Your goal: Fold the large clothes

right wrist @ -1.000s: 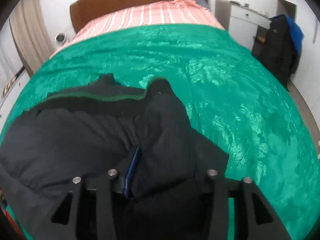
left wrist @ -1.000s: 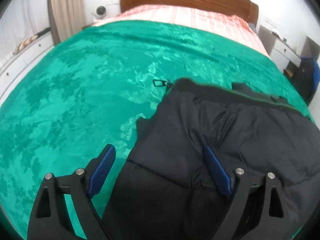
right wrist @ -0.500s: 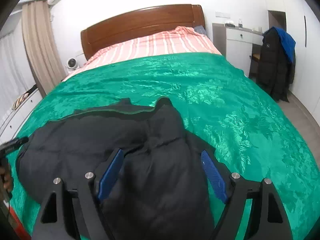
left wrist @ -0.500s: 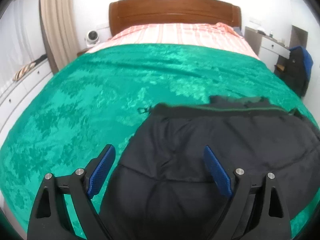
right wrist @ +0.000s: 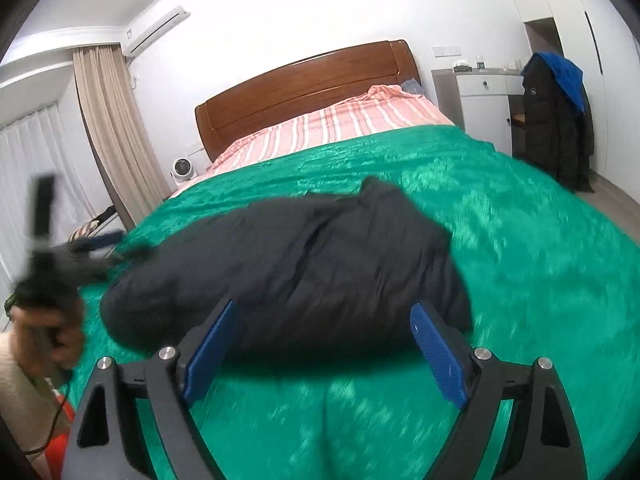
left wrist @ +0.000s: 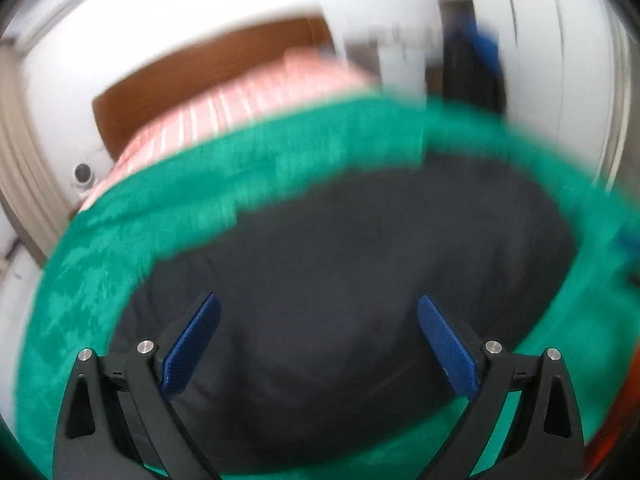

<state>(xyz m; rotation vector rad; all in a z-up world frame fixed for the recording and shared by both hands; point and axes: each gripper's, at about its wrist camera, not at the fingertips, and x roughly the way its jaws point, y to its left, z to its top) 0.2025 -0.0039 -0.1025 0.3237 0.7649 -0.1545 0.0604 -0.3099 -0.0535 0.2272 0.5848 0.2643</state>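
A black padded jacket (right wrist: 300,264) lies bundled on the green bedspread (right wrist: 520,240). My right gripper (right wrist: 323,306) hovers in front of its near edge; the jaws are opening and the blue pads (right wrist: 436,356) touch nothing. The left wrist view is blurred and tilted. In it the jacket (left wrist: 340,260) fills the middle, with my left gripper (left wrist: 318,304) above it, jaws opening wide and no cloth pinched between them. In the right wrist view a person's hand (right wrist: 60,336) holds the left gripper's handle at the far left, beside the jacket's left end.
A wooden headboard (right wrist: 304,88) and pink striped sheet (right wrist: 340,124) lie at the bed's far end. A white cabinet (right wrist: 484,108) and a dark hanging coat with a blue hood (right wrist: 556,120) stand at the right. Curtains (right wrist: 112,128) hang on the left.
The right gripper let go of the jacket fold and opened. Both grippers drew back from the jacket, so more bedspread shows in front. The left view has rolled and blurred.
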